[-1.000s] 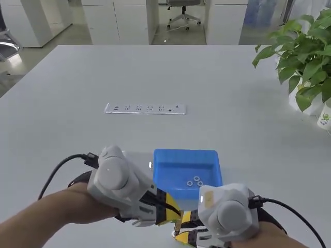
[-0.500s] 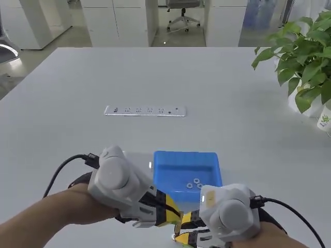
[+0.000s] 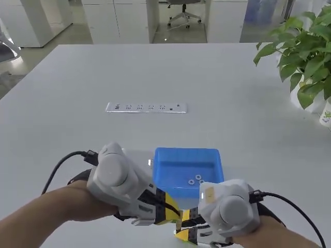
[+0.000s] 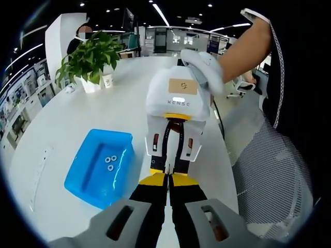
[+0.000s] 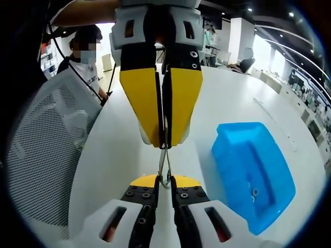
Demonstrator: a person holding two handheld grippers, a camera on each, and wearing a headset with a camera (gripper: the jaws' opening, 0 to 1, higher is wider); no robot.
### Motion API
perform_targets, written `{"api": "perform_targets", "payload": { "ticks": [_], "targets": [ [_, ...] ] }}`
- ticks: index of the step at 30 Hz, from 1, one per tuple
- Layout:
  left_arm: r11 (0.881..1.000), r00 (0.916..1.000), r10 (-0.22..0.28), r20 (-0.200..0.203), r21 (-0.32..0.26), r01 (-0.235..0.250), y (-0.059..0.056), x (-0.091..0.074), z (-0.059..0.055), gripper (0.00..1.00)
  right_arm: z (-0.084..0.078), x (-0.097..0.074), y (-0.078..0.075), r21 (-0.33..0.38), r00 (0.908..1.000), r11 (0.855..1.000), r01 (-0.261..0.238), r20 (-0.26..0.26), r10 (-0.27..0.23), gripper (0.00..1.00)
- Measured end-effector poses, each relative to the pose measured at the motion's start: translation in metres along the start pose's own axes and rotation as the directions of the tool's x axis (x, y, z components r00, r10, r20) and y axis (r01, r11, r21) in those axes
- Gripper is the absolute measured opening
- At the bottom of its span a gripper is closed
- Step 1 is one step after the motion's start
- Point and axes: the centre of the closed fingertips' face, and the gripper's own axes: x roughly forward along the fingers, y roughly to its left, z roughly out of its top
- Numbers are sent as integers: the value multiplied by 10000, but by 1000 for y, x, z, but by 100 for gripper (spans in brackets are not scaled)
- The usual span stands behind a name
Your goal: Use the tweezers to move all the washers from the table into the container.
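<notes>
The blue container (image 3: 164, 166) sits on the white table just beyond both grippers, with three small washers (image 3: 195, 180) on its floor. The same washers (image 4: 109, 163) show in the left gripper view, and the container (image 5: 238, 150) lies to the right in the right gripper view. My left gripper (image 5: 164, 142) and right gripper (image 5: 164, 182) meet tip to tip. The thin silver tweezers (image 5: 164, 163) run between them, with both pairs of jaws shut on them. In the head view the left gripper (image 3: 175, 213) comes in from the left and the right gripper (image 3: 182, 231) from below.
A white power strip (image 3: 146, 108) lies farther back on the table. A potted plant (image 3: 305, 57) stands at the right edge. A mesh chair (image 5: 46, 155) and a seated person (image 5: 85, 51) are beside the table's near edge.
The grippers stay tip to tip on the tweezers. Only the head view has shifted a little.
</notes>
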Motion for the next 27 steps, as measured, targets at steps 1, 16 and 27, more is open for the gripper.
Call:
{"api": "perform_targets", "payload": {
  "ticks": [1, 16, 27],
  "targets": [
    [10000, 10000, -1, 4, -7, 1, 0, 0, 0, 4, 0, 0, 0, 22, 10000, 10000, -7, 0, 7, 11],
    [10000, 10000, -66, -25, -38, 66, -2, 0, 0, 4, 0, 0, 1, -57, 10000, 10000, 5, -50, -5, 11],
    [10000, 10000, 18, 27, 54, -18, -1, -10, 11, 4, 11, -10, -2, -250, 10000, 9997, 4, -36, -5, 11]
  ]
}}
